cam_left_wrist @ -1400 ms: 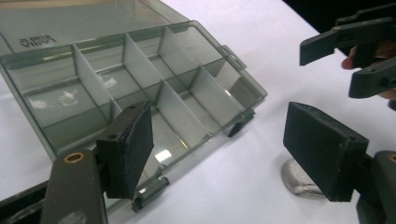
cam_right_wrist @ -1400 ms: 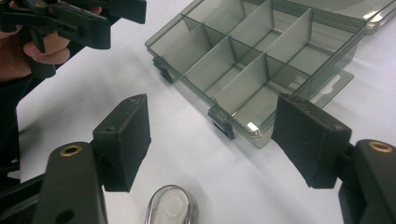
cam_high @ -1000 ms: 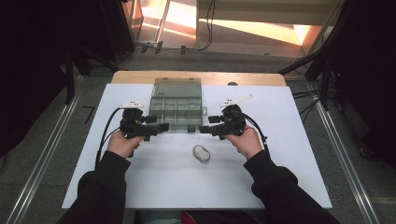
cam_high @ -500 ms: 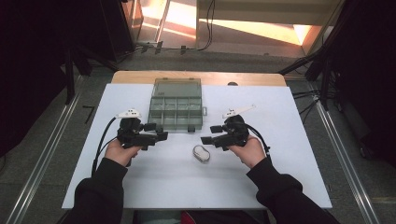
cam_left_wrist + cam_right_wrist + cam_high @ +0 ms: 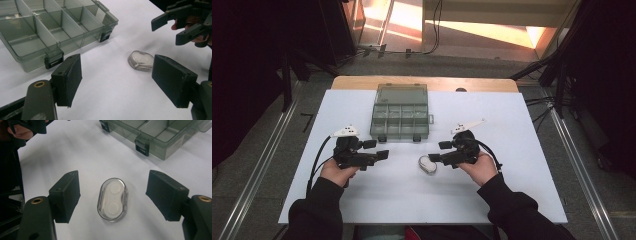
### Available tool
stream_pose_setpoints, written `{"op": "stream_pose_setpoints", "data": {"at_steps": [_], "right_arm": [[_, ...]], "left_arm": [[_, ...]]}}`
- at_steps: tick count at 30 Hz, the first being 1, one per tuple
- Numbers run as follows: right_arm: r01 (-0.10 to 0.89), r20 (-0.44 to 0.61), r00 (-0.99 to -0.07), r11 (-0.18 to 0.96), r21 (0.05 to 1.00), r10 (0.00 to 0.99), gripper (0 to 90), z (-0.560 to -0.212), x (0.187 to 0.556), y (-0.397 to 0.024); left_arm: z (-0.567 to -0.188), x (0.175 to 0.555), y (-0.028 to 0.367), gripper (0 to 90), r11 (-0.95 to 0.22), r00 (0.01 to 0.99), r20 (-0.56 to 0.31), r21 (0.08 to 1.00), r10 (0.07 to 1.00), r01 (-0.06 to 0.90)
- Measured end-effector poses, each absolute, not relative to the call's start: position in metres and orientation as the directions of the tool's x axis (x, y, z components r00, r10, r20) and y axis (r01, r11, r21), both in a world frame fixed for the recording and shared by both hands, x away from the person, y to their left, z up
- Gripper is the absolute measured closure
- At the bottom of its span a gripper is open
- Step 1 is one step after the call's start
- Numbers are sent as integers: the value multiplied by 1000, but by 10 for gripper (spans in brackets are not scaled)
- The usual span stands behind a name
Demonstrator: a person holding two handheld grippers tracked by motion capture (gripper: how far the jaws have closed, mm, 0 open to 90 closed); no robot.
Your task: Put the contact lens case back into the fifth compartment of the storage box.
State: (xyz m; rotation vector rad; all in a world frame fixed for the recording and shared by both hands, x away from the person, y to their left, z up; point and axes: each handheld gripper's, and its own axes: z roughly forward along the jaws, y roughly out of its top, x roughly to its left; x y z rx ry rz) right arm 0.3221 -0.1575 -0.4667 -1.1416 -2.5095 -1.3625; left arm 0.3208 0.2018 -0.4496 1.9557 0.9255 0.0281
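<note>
A small clear oval case [image 5: 428, 164] with two round white discs inside lies on the white table [image 5: 512, 125], between both hands. My right gripper [image 5: 435, 151] is open and its jaws straddle the case [image 5: 112, 199] from just above and behind it. My left gripper [image 5: 377, 149] is open too, with nothing between its jaws, a hand's width left of the case [image 5: 141, 60]. A grey translucent compartment box [image 5: 401, 118] with black latches lies shut behind the two grippers. In the left gripper view the right gripper [image 5: 180, 23] shows at the top right.
The compartment box [image 5: 50, 32] is near the left gripper's left jaw; its front latches [image 5: 141, 145] face the person. A wooden table edge [image 5: 422, 82] runs behind the white surface. Metal rails [image 5: 257, 170] flank the table on the floor.
Both hands have drawn back from the box toward the person and come down closer to the table. The right gripper now sits around the oval case.
</note>
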Motion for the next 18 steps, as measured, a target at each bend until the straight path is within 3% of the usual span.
{"op": "stream_pose_setpoints", "data": {"at_steps": [18], "right_arm": [[652, 381, -721, 381, 655, 579, 249, -483, 320, -146]], "left_arm": [[-459, 301, 209, 243, -300, 719, -345, 738, 603, 605]]}}
